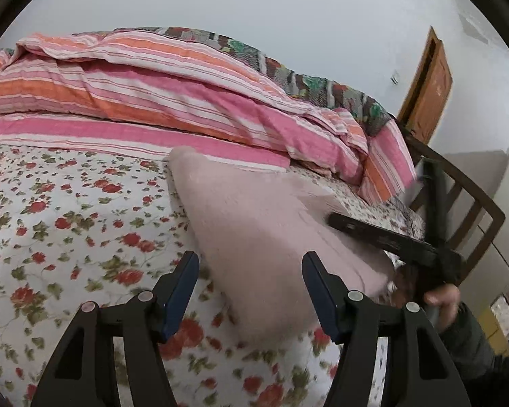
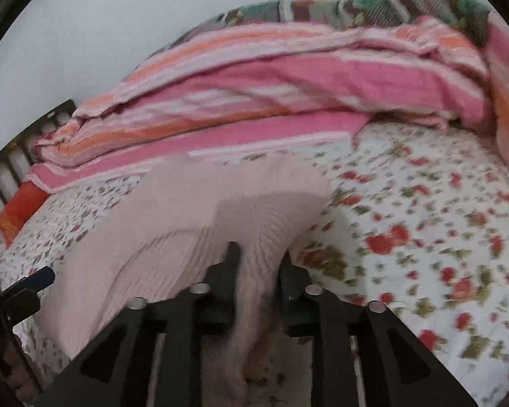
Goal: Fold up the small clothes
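Here the right gripper (image 2: 259, 264) pinches the pink garment (image 2: 186, 224); the left gripper (image 1: 251, 291) hangs spread and empty. One-sided pull could drag the fold askew on the floral sheet (image 2: 424, 237)

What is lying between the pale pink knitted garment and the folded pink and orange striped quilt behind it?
Only bare flowered bedsheet. The right wrist view shows it between the pale pink knitted garment and the striped quilt; nothing else lies there.
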A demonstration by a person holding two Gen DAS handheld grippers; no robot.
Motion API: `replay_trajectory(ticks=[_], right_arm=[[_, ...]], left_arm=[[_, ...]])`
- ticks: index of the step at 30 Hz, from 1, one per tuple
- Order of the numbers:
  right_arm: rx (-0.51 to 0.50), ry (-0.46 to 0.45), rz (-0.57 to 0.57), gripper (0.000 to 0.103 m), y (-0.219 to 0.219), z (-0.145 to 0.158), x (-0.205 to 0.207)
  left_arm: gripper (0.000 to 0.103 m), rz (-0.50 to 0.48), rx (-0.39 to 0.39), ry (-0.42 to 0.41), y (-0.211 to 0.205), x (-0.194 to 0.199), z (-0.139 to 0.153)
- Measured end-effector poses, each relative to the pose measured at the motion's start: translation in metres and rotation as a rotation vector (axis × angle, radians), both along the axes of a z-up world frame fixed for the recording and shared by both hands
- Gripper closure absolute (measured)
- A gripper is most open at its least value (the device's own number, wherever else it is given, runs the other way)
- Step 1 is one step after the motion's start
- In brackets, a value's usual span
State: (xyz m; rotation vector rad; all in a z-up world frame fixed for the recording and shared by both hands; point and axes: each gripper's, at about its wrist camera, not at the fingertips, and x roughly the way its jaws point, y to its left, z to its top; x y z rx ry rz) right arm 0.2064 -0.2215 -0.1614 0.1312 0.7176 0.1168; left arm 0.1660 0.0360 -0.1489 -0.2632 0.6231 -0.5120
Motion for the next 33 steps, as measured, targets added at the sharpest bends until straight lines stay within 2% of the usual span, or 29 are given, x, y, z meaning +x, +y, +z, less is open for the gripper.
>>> replay_trajectory(ticks=[3, 5, 6, 8, 11, 12, 15, 17, 22, 26, 29, 33], right_arm=[[-0.048, -0.144, -0.011, 0.061, 0.004, 0.024, -0.025], [-0.002, -0.178, 0.053, 0.061, 0.013, 0.031, -0.03], [0.026, -0.175, 0.105, 0.061, 0.02, 0.031, -0.03], [0.009, -0.149, 0.141, 0.061, 0.029, 0.022, -0.027], [-0.101, -0.043, 0.111, 0.065, 0.041, -0.002, -0.011], [-0.126, -0.033, 0.098, 0.066, 0.04, -0.008, -0.009], [-0.187, -0.025, 0.1, 0.069, 0.039, -0.013, -0.012], [-0.21, -0.024, 0.1, 0.069, 0.039, -0.016, -0.015], [-0.188, -0.008, 0.092, 0.069, 0.036, -0.017, -0.014], [-0.199, -0.02, 0.094, 0.069, 0.038, -0.016, -0.015], [-0.153, -0.03, 0.107, 0.067, 0.033, -0.014, -0.016], [-0.099, -0.059, 0.13, 0.067, 0.02, -0.004, -0.019]], left_arm=[[0.043, 0.048, 0.008, 0.005, -0.006, 0.012, 0.004], [0.043, 0.075, 0.009, 0.01, -0.011, 0.022, 0.004], [0.043, 0.086, 0.012, 0.022, -0.013, 0.028, 0.003], [0.043, 0.094, 0.012, 0.05, -0.018, 0.037, -0.002], [0.045, 0.101, 0.054, 0.111, -0.025, 0.048, -0.014], [0.045, 0.095, 0.074, 0.124, -0.028, 0.049, -0.017], [0.045, 0.091, 0.138, 0.104, -0.035, 0.041, -0.023], [0.044, 0.091, 0.15, 0.098, -0.036, 0.038, -0.024], [0.043, 0.101, 0.126, 0.119, -0.033, 0.038, -0.027], [0.042, 0.111, 0.144, 0.109, -0.036, 0.038, -0.026], [0.042, 0.113, 0.145, 0.108, -0.035, 0.038, -0.024], [0.043, 0.105, 0.103, 0.121, -0.029, 0.041, -0.023]])
